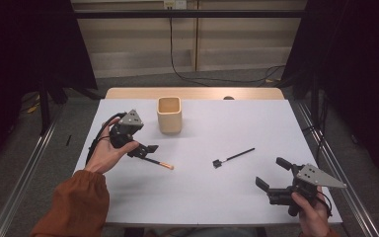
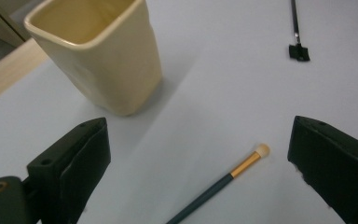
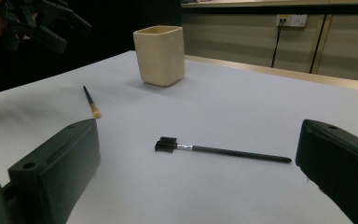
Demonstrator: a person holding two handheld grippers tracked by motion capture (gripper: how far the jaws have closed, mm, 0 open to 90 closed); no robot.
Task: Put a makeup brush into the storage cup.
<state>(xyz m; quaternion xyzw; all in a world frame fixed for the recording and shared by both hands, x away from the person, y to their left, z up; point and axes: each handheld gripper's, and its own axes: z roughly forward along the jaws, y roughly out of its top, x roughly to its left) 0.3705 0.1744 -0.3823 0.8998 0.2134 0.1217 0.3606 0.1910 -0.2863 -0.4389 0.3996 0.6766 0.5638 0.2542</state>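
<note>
On the white bench [image 1: 202,192], the left gripper [image 1: 145,149] sits left of centre in the high view with its jaws spread wide and empty, poised over the dark handle of a small makeup brush [image 1: 160,163] whose gold ferrule and pale tip point toward lower right. In the left gripper view that brush [image 2: 223,182] lies at the bottom centre between the two black jaws, touching neither, while the cream cup [image 2: 98,51] stands upright in the upper left, near but apart from it. The right gripper [image 1: 272,175] waits at the lower right of the high view, jaws likewise open and holding nothing; in its own view a black comb-headed brush [image 3: 219,150] lies flat across the middle, the cup [image 3: 160,49] farther back at upper centre. The step in hand looks like picking up the makeup brush, probably to stand it in the cup. To do it well, lower the left jaws until they straddle the handle crosswise, close on the dark shaft rather than the slippery ferrule, and keep the tips just off the bench so they do not scrape. A grip near the middle should stop the brush swinging when lifted and tipped upright over the cup's rim.
</note>
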